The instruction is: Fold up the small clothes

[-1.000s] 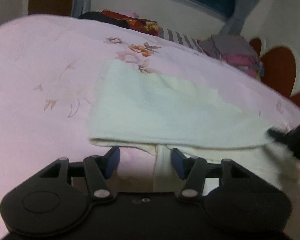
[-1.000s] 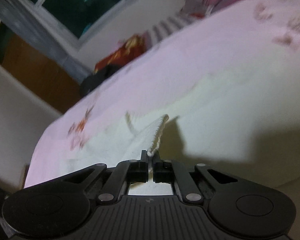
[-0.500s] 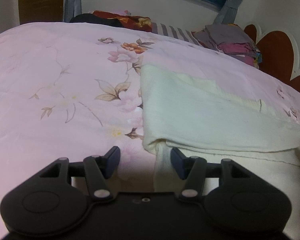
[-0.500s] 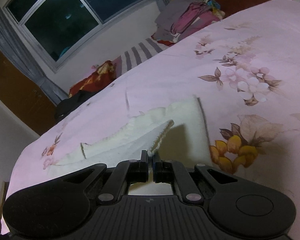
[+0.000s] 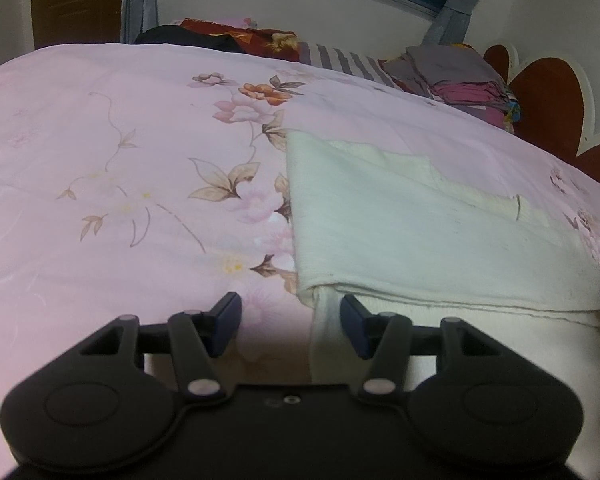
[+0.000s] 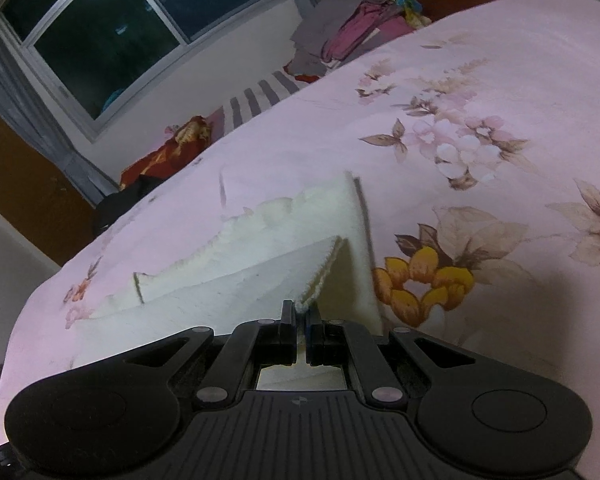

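One cream knitted garment (image 5: 412,232) lies folded at centre right of the left wrist view; the same single piece (image 6: 228,280) sits at lower centre of the right wrist view; two grippers in all, the left gripper (image 5: 290,322) at bottom centre, the right gripper (image 6: 300,318) at bottom centre; one pink floral bedspread (image 5: 100,160); one window (image 6: 112,36) at upper left; one heap of folded clothes (image 5: 456,76) at upper right; one striped cloth (image 5: 340,58) at top centre.

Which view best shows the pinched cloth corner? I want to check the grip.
The right wrist view: the right gripper is shut on the cream cloth corner, close up. The left wrist view shows the folded cloth, with that grip at its far right edge.
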Available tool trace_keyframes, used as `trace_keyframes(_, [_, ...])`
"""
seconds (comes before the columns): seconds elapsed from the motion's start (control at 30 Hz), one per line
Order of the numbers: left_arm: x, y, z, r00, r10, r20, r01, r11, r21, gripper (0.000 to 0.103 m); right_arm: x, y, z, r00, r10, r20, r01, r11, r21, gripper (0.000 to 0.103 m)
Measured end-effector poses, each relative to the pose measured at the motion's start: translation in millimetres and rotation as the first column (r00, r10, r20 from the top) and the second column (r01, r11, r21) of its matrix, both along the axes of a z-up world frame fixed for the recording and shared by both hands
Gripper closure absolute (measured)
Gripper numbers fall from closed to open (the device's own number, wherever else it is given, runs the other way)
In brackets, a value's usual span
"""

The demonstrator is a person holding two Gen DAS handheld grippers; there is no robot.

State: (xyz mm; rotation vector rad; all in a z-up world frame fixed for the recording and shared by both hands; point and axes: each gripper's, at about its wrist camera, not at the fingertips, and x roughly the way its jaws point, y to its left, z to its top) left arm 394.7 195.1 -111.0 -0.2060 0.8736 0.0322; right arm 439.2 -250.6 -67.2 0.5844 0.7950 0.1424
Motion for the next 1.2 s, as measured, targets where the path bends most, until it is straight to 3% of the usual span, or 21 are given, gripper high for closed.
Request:
trace_keyframes(0.27, [2,3,1,1.000,-0.017,-0.008,0.017,1.000,0.000,0.050,1,-3,-12,0.999,-0.001,-0.035,0.001,1.000,-0.020,0.100])
trace_keyframes(0.4, [1,3,0,0.999,-0.039,0.002,0.039,0.999,0.009,0.047,-7,-7,-6,0.999,-0.011,-0.041,0.008,0.996,-0.084,0.100])
trace_keyframes(0.47, [-5,6,6,0.999,-0.034,0.027,0.034,0.999,0.001,0.049,-13,-10,2,0.999,-0.040,-0.017,0.037,0.991,-0.128,0.100])
trace_keyframes(0.53, [-17,6,20,0.994,-0.022,0.111,0.020,1.000,0.023,0.048,-18,-8,14,0.999,-0.050,0.019,0.053,0.984,-0.173,0.100])
trace_keyframes(0.63, [-12,-20,32,0.983,-0.097,0.157,0.087,0.994,0.069,0.047,-10,17,25,0.997,0.053,0.056,-0.041,0.979,-0.202,0.100])
trace_keyframes(0.77, [16,-64,19,0.974,-0.210,0.091,0.206,0.977,0.049,0.042,7,76,20,0.979,0.199,0.046,-0.188,0.967,-0.174,0.100])
trace_keyframes(0.87, [20,-84,8,0.969,-0.230,0.089,0.223,0.971,0.085,0.038,9,116,7,0.948,0.317,0.017,-0.310,0.937,-0.161,0.100])
trace_keyframes(0.97, [17,-75,1,0.977,-0.188,0.098,0.181,0.980,0.077,0.037,3,128,-6,0.930,0.368,0.010,-0.361,0.915,-0.184,0.100])
trace_keyframes(1.0, [14,-65,1,0.981,-0.166,0.103,0.159,0.985,0.074,0.039,1,121,-7,0.935,0.354,0.018,-0.345,0.920,-0.186,0.100])
trace_keyframes(1.07, [4,-48,2,0.985,-0.131,0.115,0.119,0.988,0.102,0.043,-3,94,-6,0.978,0.208,0.012,-0.198,0.944,-0.264,0.100])
trace_keyframes(1.13, [5,-40,-3,0.995,-0.070,0.073,0.056,0.981,0.184,0.031,-5,58,-12,0.997,0.072,-0.005,-0.071,0.967,-0.246,0.100])
trace_keyframes(1.2, [8,-31,-3,0.997,-0.035,0.074,0.027,0.993,0.113,0.031,-2,46,-14,0.997,0.075,-0.015,-0.077,0.978,-0.194,0.100])
